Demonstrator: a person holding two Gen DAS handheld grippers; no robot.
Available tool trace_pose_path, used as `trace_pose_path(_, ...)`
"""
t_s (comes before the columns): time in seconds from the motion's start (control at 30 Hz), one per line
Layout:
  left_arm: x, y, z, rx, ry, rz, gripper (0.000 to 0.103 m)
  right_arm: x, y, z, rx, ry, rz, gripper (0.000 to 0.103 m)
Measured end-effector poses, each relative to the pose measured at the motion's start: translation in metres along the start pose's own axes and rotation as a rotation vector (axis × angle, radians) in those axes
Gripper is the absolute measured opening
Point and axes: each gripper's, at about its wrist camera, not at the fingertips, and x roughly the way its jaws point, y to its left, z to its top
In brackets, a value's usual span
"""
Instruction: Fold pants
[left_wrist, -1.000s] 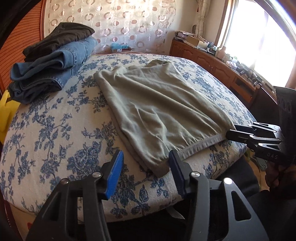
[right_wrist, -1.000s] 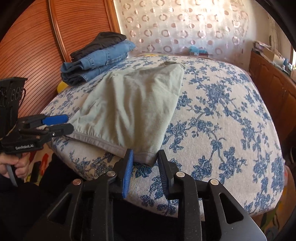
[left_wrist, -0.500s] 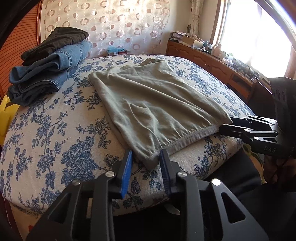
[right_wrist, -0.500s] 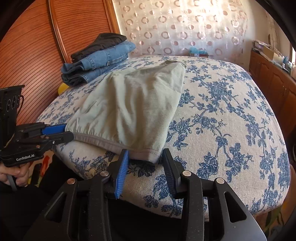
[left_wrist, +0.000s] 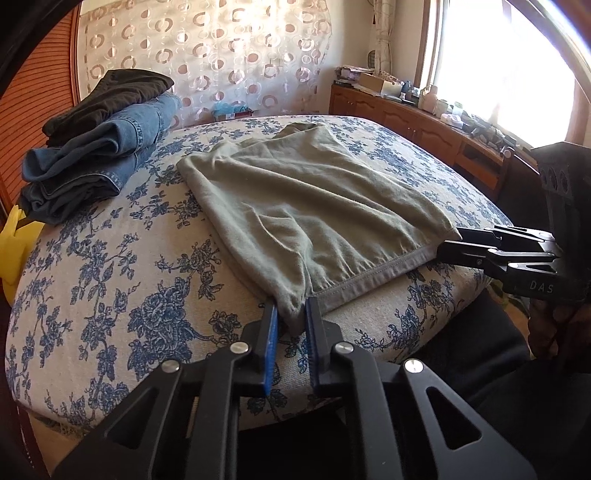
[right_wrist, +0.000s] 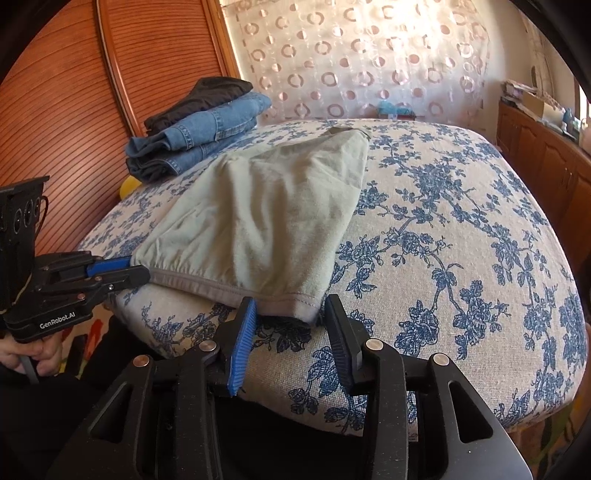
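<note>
On the bed (left_wrist: 110, 295), the left gripper (left_wrist: 290, 317) has just been closing and pinches the pants (left_wrist: 314, 206) waistband corner; the right gripper (right_wrist: 290, 314) stands open astride the other corner, fingers (right_wrist: 243, 332) not pressing.

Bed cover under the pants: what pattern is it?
Blue flowers on cream bed cover; right wrist view shows it best.

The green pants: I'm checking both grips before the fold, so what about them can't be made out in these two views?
- Left gripper: pads flank the pants corner, jaws just closed in; the bunched cloth hides the contact itself.
- Right gripper: the waistband corner lies between open pads; the cloth hides how far under it they reach.
- Pants' far end: foreshortened in both views, layers too small to count.
</note>
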Motion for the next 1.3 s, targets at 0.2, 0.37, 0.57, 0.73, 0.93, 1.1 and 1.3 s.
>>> trace_pose_path(0.2,-0.002,0.006,-0.002,-0.037,-0.017,-0.02,0.01,-0.001,-0.003,-0.002,0.016,-0.009,0.018,0.018)
trace_pose_path(0.37,-0.001,0.006,-0.004,-0.04,-0.014,-0.024,0.01,-0.002,-0.004,-0.003,0.027,-0.021,0.019,0.015)
trace_pose_path(0.57,-0.007,0.004,-0.001,-0.034,-0.027,-0.022,0.009,-0.004,-0.002,-0.003,0.017,-0.026,0.026,0.012)
trace_pose_path(0.73,-0.026,0.002,0.004,-0.023,-0.06,-0.024,0.008,-0.014,0.005,0.0,0.003,-0.046,0.055,0.009)
trace_pose_path(0.93,-0.032,0.008,0.005,-0.034,-0.066,-0.022,0.008,-0.019,0.014,0.001,-0.027,-0.052,0.075,0.008)
trace_pose_path(1.1,-0.032,0.013,0.018,-0.047,-0.086,-0.031,0.008,-0.024,0.012,0.016,-0.034,-0.078,0.08,0.008)
trace_pose_path(1.3,-0.025,0.02,0.044,-0.035,-0.116,-0.021,0.008,-0.023,0.009,0.044,-0.064,-0.12,0.065,0.008)
